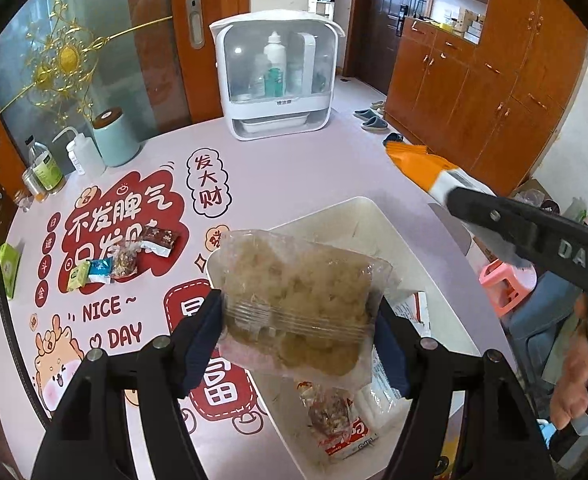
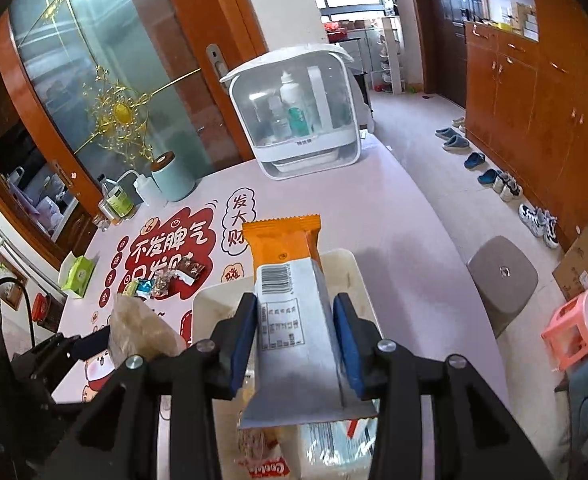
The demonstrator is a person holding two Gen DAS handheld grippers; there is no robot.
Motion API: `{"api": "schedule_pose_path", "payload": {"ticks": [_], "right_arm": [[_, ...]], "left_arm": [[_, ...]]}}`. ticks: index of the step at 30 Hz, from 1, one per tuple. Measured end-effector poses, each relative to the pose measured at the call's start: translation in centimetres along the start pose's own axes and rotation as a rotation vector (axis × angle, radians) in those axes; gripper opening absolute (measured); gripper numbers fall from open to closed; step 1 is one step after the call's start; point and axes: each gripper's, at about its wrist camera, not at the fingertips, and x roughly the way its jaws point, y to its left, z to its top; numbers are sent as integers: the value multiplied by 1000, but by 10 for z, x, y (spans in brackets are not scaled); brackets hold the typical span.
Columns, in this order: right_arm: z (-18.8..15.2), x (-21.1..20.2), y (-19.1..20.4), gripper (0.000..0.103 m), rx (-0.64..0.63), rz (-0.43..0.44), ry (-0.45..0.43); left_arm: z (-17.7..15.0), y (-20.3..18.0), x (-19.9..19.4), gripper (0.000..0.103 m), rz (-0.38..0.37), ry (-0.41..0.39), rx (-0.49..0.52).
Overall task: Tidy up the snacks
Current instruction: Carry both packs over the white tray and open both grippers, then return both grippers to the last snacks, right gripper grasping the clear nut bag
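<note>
My left gripper is shut on a clear packet of pale brown snack, which hangs over the near-left corner of a white bin. Inside the bin lie a red-and-white packet and a white one. My right gripper is shut on an orange-and-white barcoded packet above the same bin. The left wrist view shows that orange packet coming in from the right. Several small snack packets lie loose on the printed table mat to the left.
A white see-through organiser box stands at the table's far side. A mint canister, a squeeze bottle and a glass bottle stand at far left, a green tissue box at the left edge. A grey stool and pink stool stand beside the table.
</note>
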Motion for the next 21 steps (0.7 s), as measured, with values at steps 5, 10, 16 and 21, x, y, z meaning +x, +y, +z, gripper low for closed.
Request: {"api": "schedule_pose_path", "payload": {"ticks": [5, 10, 16, 21], "right_arm": [[6, 25, -1, 54, 26, 9, 46], [-1, 40, 1, 56, 44, 24, 106], [-12, 37, 10, 56, 24, 39, 125], [-19, 34, 17, 56, 5, 52, 135]], "left_arm": [[-1, 5, 4, 92, 10, 0, -8], [-5, 15, 7, 92, 15, 27, -33], [-14, 28, 5, 92, 28, 34, -68], [-20, 36, -1, 92, 36, 32, -90]]}}
